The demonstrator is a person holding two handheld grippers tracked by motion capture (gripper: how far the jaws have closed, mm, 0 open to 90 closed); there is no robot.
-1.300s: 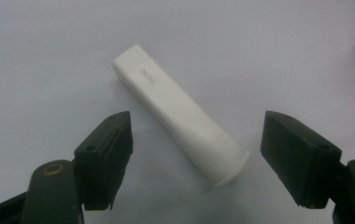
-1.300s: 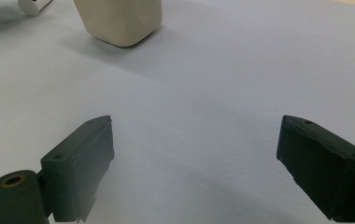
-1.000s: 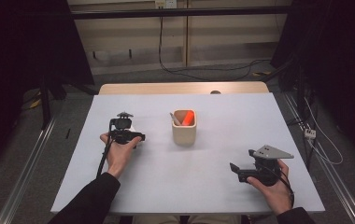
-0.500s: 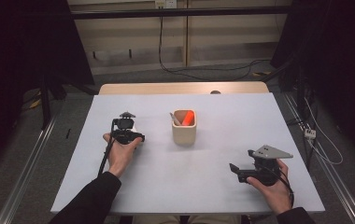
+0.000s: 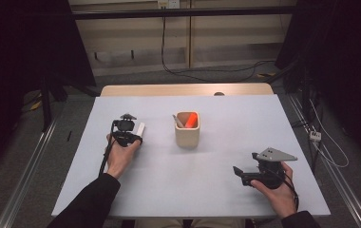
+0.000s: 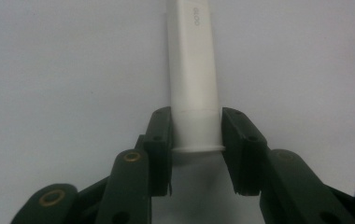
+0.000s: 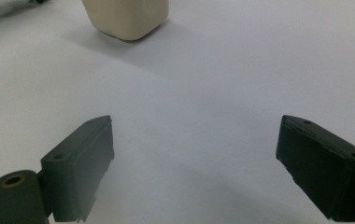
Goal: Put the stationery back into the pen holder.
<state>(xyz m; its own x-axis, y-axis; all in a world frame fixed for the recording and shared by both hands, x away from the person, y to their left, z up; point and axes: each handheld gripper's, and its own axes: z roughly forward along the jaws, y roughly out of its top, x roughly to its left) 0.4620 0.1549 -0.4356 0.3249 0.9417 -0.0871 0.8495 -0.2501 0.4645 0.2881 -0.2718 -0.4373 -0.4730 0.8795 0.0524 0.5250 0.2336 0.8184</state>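
A: The left gripper (image 6: 196, 140) has its jaws pinched on a white marker (image 6: 193, 70) lying on the table (image 5: 216, 190).

B: Grasp step, then. Next, I'd judge: lift it toward the pen cup (image 5: 187, 135). The right gripper (image 7: 194, 168) gapes wide, idle.

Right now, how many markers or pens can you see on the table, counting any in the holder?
3. A white marker clamped in the left gripper left of the beige holder; an orange marker and a pale pen stand inside it. More may be hidden inside.

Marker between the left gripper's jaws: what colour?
White marker, clearest in the left gripper view.
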